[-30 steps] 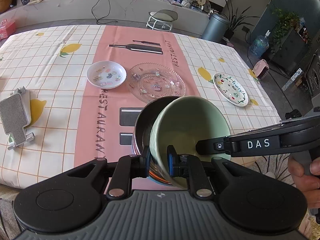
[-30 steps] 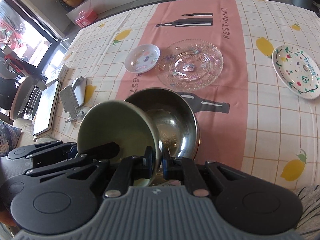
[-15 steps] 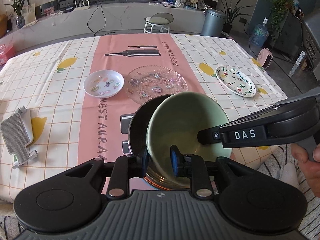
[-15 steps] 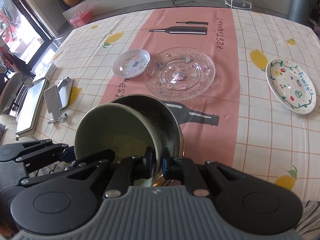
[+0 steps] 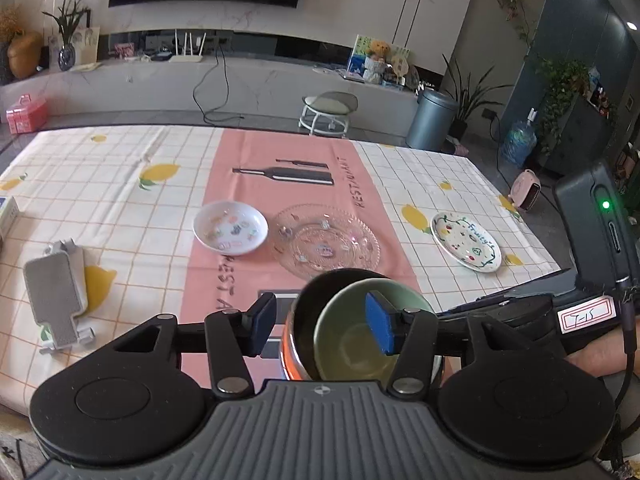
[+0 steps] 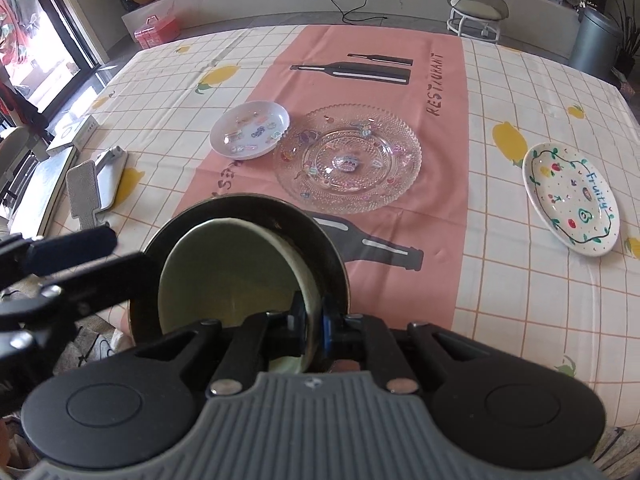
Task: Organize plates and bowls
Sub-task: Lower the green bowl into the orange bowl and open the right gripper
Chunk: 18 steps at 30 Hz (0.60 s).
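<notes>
Two bowls are nested at the near edge of the table: a green bowl [image 6: 224, 272] sits tilted inside a steel bowl [image 6: 320, 248], not yet seated flat. The right gripper [image 6: 314, 322] is clenched on the green bowl's near rim, one pad inside the wall and one outside. The left gripper [image 5: 320, 322] has just been opening; its jaws now stand wide and released, with one blue pad [image 5: 379, 328] over the green bowl's interior and the other outside the steel bowl, neither pressing on anything.

Procedure for the step in hand, as judged from the current position: lower the green bowl until its base rests level in the steel bowl, then release the right grip and lift straight up so the rim is not dragged. Keep the left gripper clear of both rims while doing so.

Surroundings: a small sticker-printed dish [image 6: 250, 130] and a glass plate [image 6: 348, 158] lie just beyond the bowls, edges nearly touching. A white fruit-painted plate [image 6: 572, 198] lies well apart to the right. A grey phone stand [image 6: 90, 188] lies to the left. None of these obstructs the nesting.
</notes>
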Each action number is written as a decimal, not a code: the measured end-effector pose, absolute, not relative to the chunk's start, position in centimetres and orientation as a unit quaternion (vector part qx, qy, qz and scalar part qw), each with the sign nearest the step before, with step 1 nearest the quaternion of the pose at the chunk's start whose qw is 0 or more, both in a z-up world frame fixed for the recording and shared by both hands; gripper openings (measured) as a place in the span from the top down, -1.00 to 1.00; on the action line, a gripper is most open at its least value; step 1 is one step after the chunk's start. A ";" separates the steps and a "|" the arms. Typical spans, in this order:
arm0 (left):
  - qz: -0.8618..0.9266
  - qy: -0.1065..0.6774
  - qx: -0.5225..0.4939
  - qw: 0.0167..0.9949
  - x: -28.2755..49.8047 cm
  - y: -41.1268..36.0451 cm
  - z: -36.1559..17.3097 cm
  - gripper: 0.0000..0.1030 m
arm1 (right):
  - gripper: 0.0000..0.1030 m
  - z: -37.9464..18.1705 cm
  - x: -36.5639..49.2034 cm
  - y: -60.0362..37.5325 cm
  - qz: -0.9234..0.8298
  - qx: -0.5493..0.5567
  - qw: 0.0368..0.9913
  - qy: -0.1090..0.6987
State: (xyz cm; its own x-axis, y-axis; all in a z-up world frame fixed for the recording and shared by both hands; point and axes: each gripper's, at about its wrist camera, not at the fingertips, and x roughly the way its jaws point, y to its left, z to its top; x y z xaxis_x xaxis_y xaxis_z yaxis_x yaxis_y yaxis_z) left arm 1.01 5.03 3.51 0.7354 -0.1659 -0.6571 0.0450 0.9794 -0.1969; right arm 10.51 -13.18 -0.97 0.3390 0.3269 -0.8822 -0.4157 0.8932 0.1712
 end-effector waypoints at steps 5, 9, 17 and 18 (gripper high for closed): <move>-0.036 0.382 -0.054 0.922 1.9 5.1 2.3 -0.23 | 0.90 -1.1 10.6 -12.6 0.230 -0.055 0.818 0.524; -0.026 0.403 -0.033 0.914 2.3 4.9 0.9 -0.23 | 0.86 -1.2 10.7 -11.6 0.221 -0.078 0.825 0.515; -0.062 0.408 -0.010 0.911 1.1 5.8 0.0 -0.36 | -0.12 -0.3 9.9 -10.6 0.238 -0.066 0.825 0.508; -0.059 0.409 -0.010 0.910 1.1 6.0 0.0 -0.39 | -0.12 -0.1 9.8 -10.7 0.238 -0.064 0.829 0.502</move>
